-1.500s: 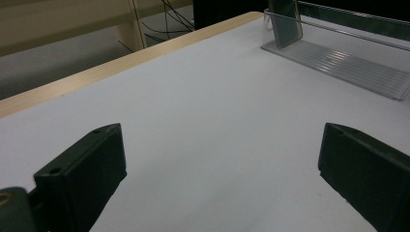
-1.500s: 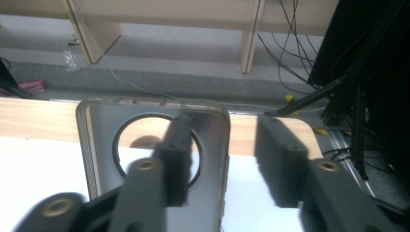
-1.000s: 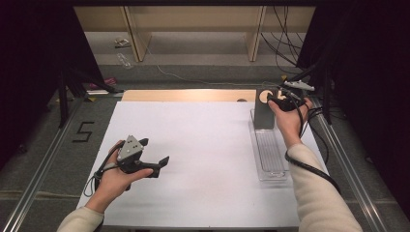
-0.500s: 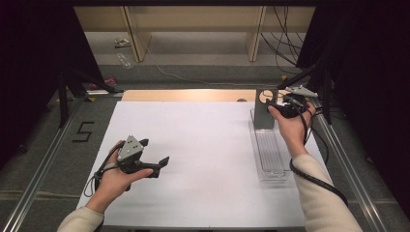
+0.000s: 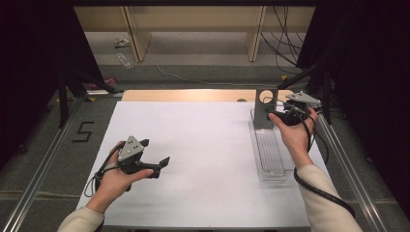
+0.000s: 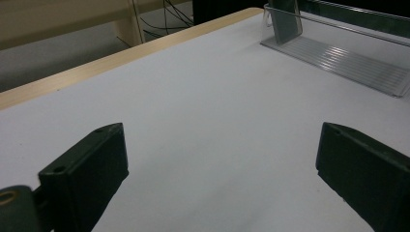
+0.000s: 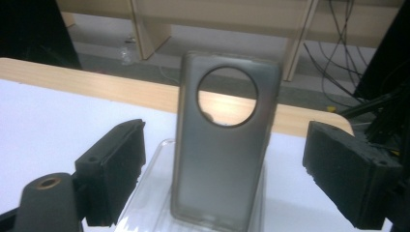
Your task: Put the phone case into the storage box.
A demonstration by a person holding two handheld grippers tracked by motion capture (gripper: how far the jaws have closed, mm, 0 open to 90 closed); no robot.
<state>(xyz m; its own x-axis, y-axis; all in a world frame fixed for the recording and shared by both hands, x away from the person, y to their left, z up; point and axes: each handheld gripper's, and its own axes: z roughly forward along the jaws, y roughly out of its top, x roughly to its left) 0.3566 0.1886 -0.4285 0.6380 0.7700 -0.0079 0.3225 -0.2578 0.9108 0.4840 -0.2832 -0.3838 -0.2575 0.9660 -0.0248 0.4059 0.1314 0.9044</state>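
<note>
Smoky translucent phone case [image 7: 225,145], round cutout, upright in ribbed clear tray [image 5: 270,154]; my right hand-held gripper [image 7: 225,179], just opened wide, straddles it untouched; left hand-held gripper [image 6: 222,179] open, empty

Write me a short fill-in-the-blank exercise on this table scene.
1. The grey phone case stands ___ in the clear slotted tray.
2. The right gripper has its jaws ___.
3. The cutout near the case's top is ___ in shape.
4. The left gripper holds ___.

Missing words: upright; open; round; nothing
</note>
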